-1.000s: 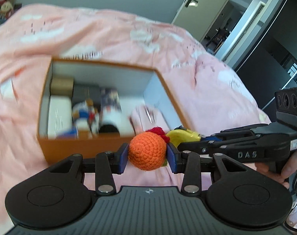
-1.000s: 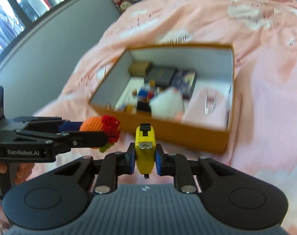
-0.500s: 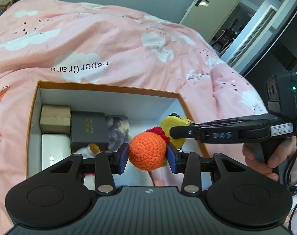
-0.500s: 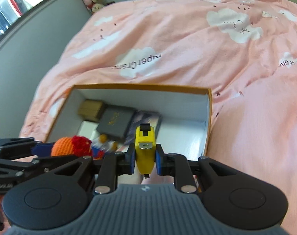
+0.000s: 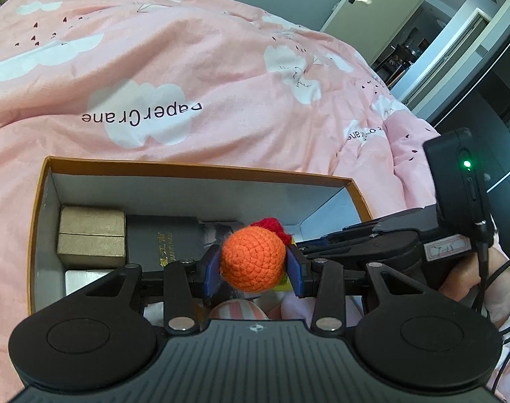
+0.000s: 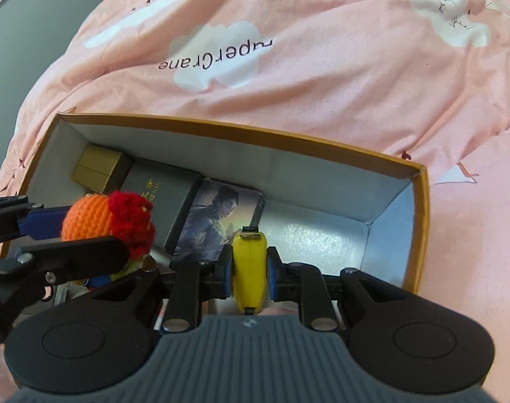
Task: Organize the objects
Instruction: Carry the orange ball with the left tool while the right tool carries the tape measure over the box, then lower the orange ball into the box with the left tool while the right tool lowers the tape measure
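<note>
My left gripper point(image 5: 253, 267) is shut on an orange crocheted ball with a red tuft point(image 5: 252, 259); it also shows in the right wrist view point(image 6: 97, 216). My right gripper point(image 6: 249, 268) is shut on a yellow tape measure point(image 6: 249, 268). Both hang over the open orange cardboard box point(image 5: 201, 168), whose rim shows in the right wrist view point(image 6: 255, 132). The right gripper is seen to the right of the ball in the left wrist view point(image 5: 372, 248), with its fingertips hidden behind the ball.
In the box lie two tan small boxes point(image 5: 92, 236), a dark booklet point(image 5: 162, 241), a picture card point(image 6: 218, 221) and a white box point(image 5: 83, 278). The box sits on a pink cloud-print duvet point(image 5: 187, 67). A doorway point(image 5: 439, 33) opens at the right.
Both grippers have moved forward and down over the box, from in front of its near wall to above its inside. Each still holds its object.
</note>
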A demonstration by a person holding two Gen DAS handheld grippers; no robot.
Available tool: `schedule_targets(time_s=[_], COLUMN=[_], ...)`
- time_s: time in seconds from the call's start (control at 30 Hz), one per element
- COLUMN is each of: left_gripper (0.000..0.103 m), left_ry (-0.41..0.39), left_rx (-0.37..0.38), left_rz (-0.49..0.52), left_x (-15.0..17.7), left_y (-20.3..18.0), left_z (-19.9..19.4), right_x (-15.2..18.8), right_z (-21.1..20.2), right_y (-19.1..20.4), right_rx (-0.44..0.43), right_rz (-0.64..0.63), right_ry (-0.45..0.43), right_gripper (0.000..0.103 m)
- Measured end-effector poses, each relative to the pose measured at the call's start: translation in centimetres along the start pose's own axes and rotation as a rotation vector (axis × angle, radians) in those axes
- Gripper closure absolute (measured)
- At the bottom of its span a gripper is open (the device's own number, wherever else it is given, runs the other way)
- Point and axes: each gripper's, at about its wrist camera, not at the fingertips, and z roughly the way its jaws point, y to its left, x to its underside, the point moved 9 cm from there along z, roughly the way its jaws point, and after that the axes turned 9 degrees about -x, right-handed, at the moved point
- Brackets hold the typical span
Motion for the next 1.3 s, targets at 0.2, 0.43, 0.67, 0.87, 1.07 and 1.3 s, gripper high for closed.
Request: schedule_targets(time_s=[0.2, 0.43, 0.67, 0.87, 1.07, 1.3], left_gripper=[0.057, 0.057, 0.057, 0.057, 0.057, 0.057], left_ry=[0.009, 0.015, 0.025, 0.039, 0.111, 0.212], left_rx=[0.009, 0.013, 0.014, 0.014, -0.001, -0.127], left_rz=[-0.001, 0.002, 0.016, 0.021, 0.066, 0.18], left_x=[0.0, -0.1, 0.1, -0.2, 0.1, 1.4], left_y=[-0.1, -0.5, -1.1, -1.7, -3.3, -5.0], left_z=[0.6, 0.9, 1.0, 1.9, 4.7, 8.2], right_x=[0.0, -0.2, -0.3, 0.5, -0.9, -0.3], right_z=[1.1, -0.6, -3.1, -3.3, -7.0, -9.0], right_y=[-0.4, -0.1, -0.2, -0.1, -1.1, -1.8], right_rx=[0.011, 0.085, 0.091, 0.161, 0.19, 0.178], right_rz=[0.0, -0.1, -0.149, -0.267, -0.249, -0.239], right_ry=[0.039, 0.005, 0.015, 0.043, -0.119, -0.185], right_gripper=[0.081, 0.08, 0.08, 0.085, 0.085, 0.085])
